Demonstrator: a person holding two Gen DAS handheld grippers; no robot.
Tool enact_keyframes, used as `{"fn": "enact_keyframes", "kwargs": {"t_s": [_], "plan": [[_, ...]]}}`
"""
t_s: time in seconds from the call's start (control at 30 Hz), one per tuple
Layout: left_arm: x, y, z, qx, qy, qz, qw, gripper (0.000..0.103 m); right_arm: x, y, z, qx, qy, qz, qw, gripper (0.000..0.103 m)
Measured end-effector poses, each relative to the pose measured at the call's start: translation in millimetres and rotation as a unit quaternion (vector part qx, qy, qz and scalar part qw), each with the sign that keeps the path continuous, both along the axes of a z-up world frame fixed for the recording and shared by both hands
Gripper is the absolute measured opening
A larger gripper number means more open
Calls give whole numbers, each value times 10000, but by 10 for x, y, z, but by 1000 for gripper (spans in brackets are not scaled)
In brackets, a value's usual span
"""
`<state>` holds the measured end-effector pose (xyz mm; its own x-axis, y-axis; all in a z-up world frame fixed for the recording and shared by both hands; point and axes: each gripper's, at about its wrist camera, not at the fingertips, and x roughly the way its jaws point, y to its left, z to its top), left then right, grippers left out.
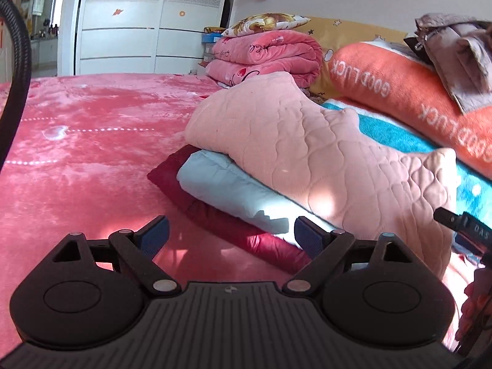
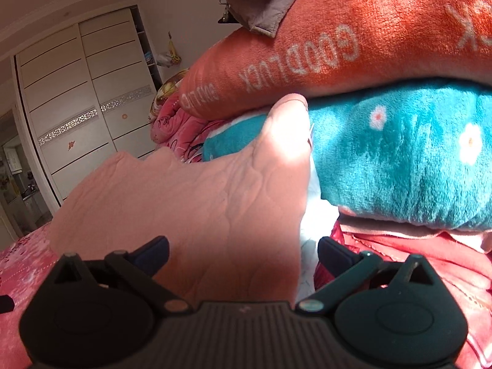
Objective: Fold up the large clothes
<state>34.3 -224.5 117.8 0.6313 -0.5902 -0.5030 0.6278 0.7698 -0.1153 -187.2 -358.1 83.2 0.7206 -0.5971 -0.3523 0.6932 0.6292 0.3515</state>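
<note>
A folded pale pink quilted garment lies on top of a stack, over a folded light blue piece and a dark red one, on the pink bedspread. My left gripper is open just in front of the stack's near corner, with nothing between its fingers. In the right wrist view the same pink garment fills the middle. My right gripper stands wide open close over its near edge, pads apart from the cloth. The right gripper's body shows at the left view's right edge.
An orange "GOOD LUCK" blanket roll rests on a teal flowered blanket right behind the stack, with a grey-brown garment on top. Folded pink quilts and a pillow sit farther back. White wardrobe doors stand beyond the bed.
</note>
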Motion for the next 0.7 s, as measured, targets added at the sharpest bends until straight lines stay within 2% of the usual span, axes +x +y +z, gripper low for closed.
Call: {"fn": "enact_keyframes", "kwargs": {"t_s": [0.17, 0.33, 0.7], "plan": [[-624, 274, 121, 293, -333, 76, 9990, 103, -145, 466, 117, 162, 276, 485, 9983, 101], [-1060, 607, 261, 645, -496, 387, 9959, 103, -298, 1003, 289, 20, 425, 891, 9951, 101], [-1622, 1405, 745, 609, -875, 1181, 9873, 103, -580, 1898, 867, -638, 382, 1520, 9856, 101]]}}
